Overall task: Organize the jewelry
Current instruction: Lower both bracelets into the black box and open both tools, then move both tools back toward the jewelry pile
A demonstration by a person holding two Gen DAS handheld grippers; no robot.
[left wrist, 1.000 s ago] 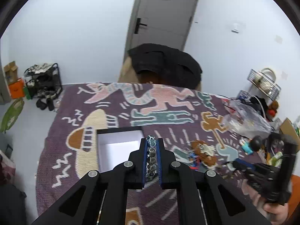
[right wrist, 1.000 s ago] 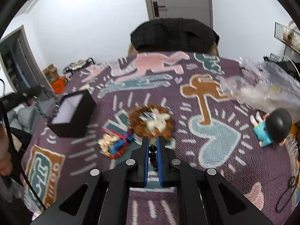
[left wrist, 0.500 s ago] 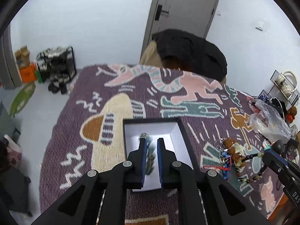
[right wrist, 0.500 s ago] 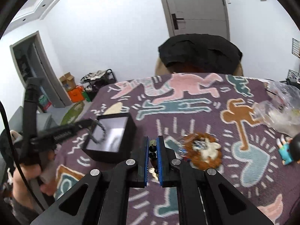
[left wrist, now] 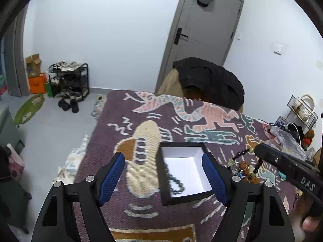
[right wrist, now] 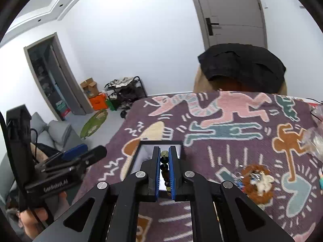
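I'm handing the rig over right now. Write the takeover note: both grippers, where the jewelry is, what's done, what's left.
Left gripper: open, empty, above the box.
Right gripper: shut on a mixed-bead bracelet, near the box.
Done: dark bead bracelet lies inside the box, along its left wall.
Left: put the mixed-bead bracelet in the box, then fetch the brown bracelet and the small pieces beside it, on the rug right of the box.

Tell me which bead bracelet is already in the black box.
The dark grey-green bracelet, lying loose against the left wall of the black box. The mixed-colour beaded bracelet is clamped in the right gripper; the left gripper is open, empty.
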